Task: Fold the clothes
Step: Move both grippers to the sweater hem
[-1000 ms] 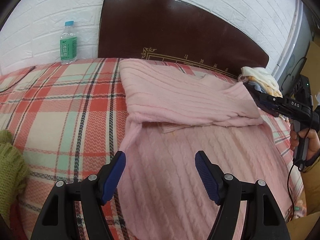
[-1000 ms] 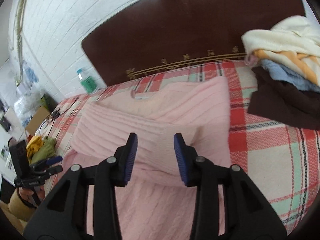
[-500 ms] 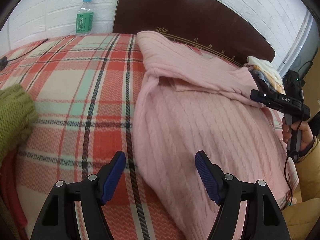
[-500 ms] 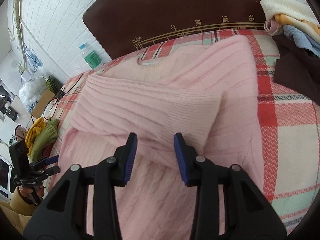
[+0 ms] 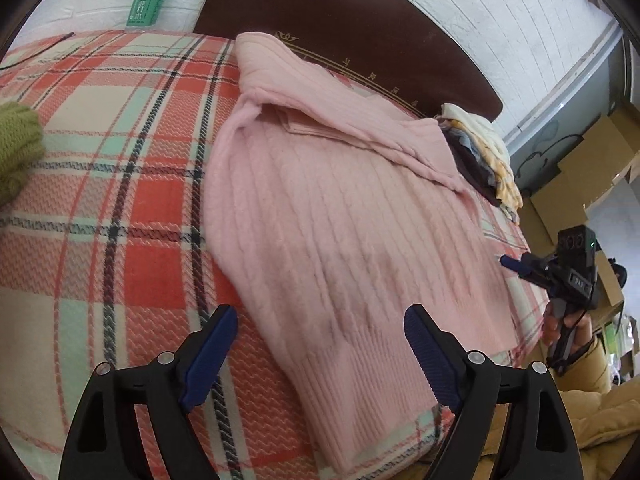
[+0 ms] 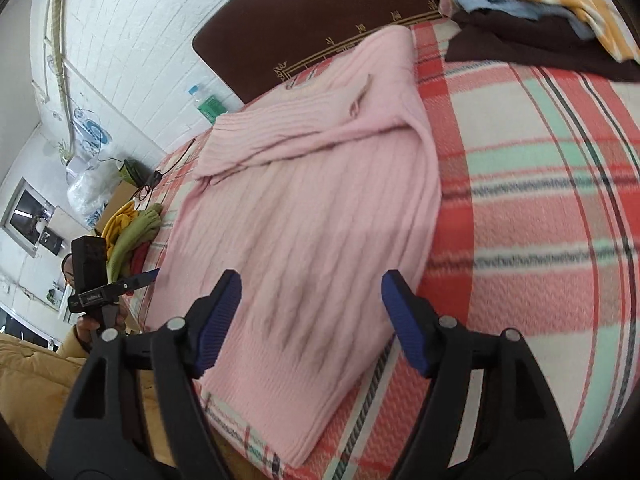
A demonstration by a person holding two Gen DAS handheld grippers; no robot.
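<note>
Jaws wide, flanking pink sweater [image 5: 344, 216] hem

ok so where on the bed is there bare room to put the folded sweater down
Bare plaid blanket lies between the pink sweater and the green clothes, up to the bottle. Another patch lies right of the sweater, below the stacked clothes. That headboard corner is crowded.
</note>
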